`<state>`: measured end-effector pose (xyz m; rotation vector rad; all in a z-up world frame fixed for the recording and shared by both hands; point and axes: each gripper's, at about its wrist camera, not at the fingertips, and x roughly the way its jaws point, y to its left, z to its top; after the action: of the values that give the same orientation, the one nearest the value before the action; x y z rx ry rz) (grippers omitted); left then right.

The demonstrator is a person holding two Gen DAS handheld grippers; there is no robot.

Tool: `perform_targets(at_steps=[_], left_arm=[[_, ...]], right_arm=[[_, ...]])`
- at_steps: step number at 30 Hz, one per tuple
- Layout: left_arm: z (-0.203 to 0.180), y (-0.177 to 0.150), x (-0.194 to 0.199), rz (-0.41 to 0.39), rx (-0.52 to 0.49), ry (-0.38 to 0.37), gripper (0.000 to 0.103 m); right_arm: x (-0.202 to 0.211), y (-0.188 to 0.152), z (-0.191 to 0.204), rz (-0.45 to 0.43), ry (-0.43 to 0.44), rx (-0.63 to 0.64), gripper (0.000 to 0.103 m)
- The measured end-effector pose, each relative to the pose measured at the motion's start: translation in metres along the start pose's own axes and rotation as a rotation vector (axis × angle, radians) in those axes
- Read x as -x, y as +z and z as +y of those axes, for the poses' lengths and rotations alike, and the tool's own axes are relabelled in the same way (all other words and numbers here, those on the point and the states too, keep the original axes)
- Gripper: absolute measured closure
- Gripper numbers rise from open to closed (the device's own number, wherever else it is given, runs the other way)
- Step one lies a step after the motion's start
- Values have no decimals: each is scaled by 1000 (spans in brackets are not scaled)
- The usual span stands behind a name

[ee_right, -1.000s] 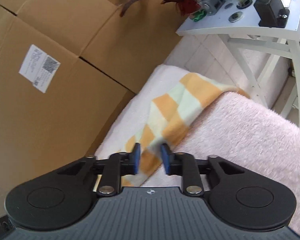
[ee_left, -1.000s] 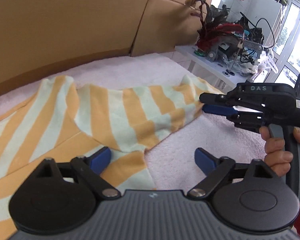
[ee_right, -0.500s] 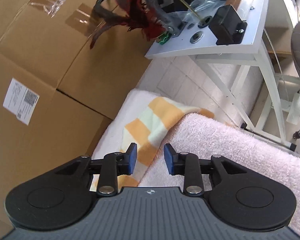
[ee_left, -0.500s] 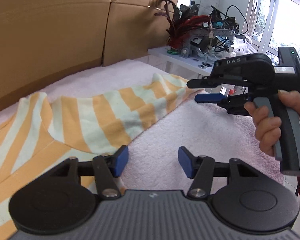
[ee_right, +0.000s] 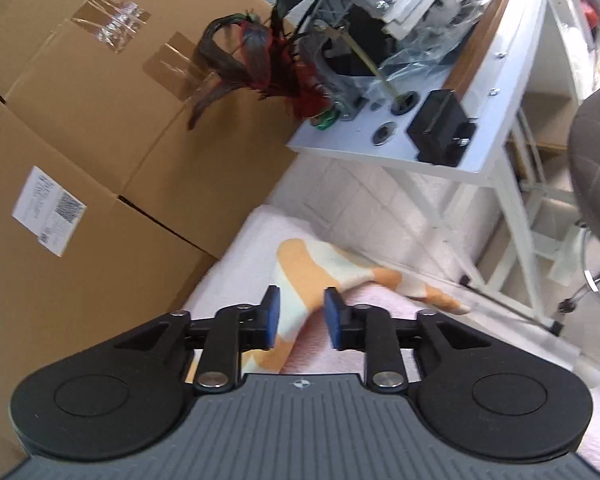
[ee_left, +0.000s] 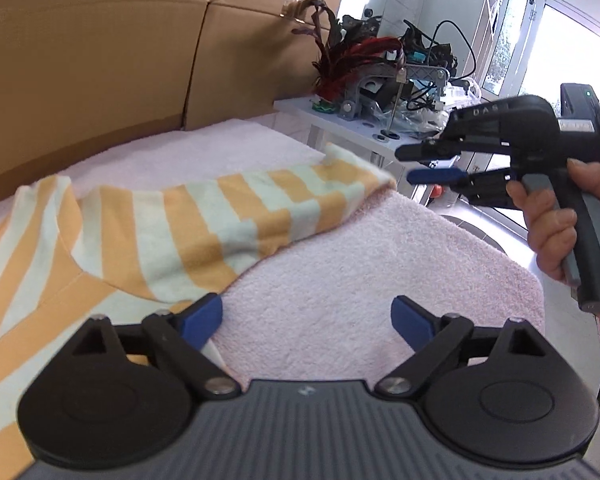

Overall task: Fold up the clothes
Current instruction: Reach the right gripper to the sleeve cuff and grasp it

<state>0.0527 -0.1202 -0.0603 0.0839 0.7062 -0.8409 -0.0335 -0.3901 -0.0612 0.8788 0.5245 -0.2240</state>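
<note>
An orange-and-pale-green striped garment [ee_left: 148, 232] lies on a pink towel-covered surface [ee_left: 360, 264]; its sleeve stretches right to the surface's edge. My left gripper [ee_left: 306, 318] is open wide and empty, low over the towel beside the garment's body. My right gripper [ee_left: 414, 166] is held in a hand just past the sleeve's end, above it, jaws a little apart and empty. In the right wrist view the right gripper [ee_right: 298, 312] hovers over the sleeve [ee_right: 312, 264], whose cuff hangs off the edge.
Large cardboard boxes [ee_left: 100, 52] stand behind the surface. A white side table [ee_right: 432, 148] with equipment, cables and red feathers [ee_right: 292, 80] stands to the right. A grey stool [ee_right: 596, 168] is beyond it.
My right gripper has lifted away from the sleeve and moved right, off the edge. My left gripper has opened wider and shifted right over the towel.
</note>
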Motion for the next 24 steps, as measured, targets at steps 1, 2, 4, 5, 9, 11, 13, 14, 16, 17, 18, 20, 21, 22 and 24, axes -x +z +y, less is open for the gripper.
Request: perform_targets(at_steps=[1, 2, 4, 5, 9, 11, 13, 14, 16, 17, 18, 20, 21, 22, 24], left_arm=[[1, 0, 0, -3, 7, -2, 7], [2, 1, 1, -5, 15, -4, 6], [6, 1, 0, -5, 37, -10, 5], [7, 2, 0, -6, 46, -13, 4], [8, 1, 1, -8, 56, -19, 4], [9, 1, 1, -9, 61, -23, 4], [10, 1, 1, -11, 66, -26, 4], [10, 1, 1, -11, 69, -27, 4], [11, 1, 2, -12, 74, -30, 4], [11, 1, 2, -13, 77, -32, 4], [11, 1, 2, -14, 79, -33, 3], [12, 2, 2, -13, 80, -36, 3], [12, 2, 2, -13, 81, -38, 3], [12, 2, 2, -12, 82, -39, 3], [13, 2, 1, -13, 85, -40, 2]], right_arm=[[1, -1, -3, -1, 6, 3, 67], [1, -2, -5, 3, 12, -1, 67], [-10, -8, -11, 47, 34, -67, 67], [-16, -11, -14, 69, 45, -99, 65], [-34, -13, -19, 6, 81, -188, 67], [-37, -10, -18, -20, 94, -189, 77], [-34, -6, -15, -26, 113, -180, 82], [-34, -7, -15, -8, 123, -182, 81], [-32, -9, -15, 27, 144, -187, 74], [-32, -10, -15, 45, 154, -189, 72], [-31, -11, -15, 62, 164, -191, 65], [-30, -12, -16, 98, 185, -195, 59], [-29, -13, -16, 115, 195, -197, 58], [-28, -14, -16, 133, 206, -199, 58], [-30, -17, -16, 174, 230, -215, 57]])
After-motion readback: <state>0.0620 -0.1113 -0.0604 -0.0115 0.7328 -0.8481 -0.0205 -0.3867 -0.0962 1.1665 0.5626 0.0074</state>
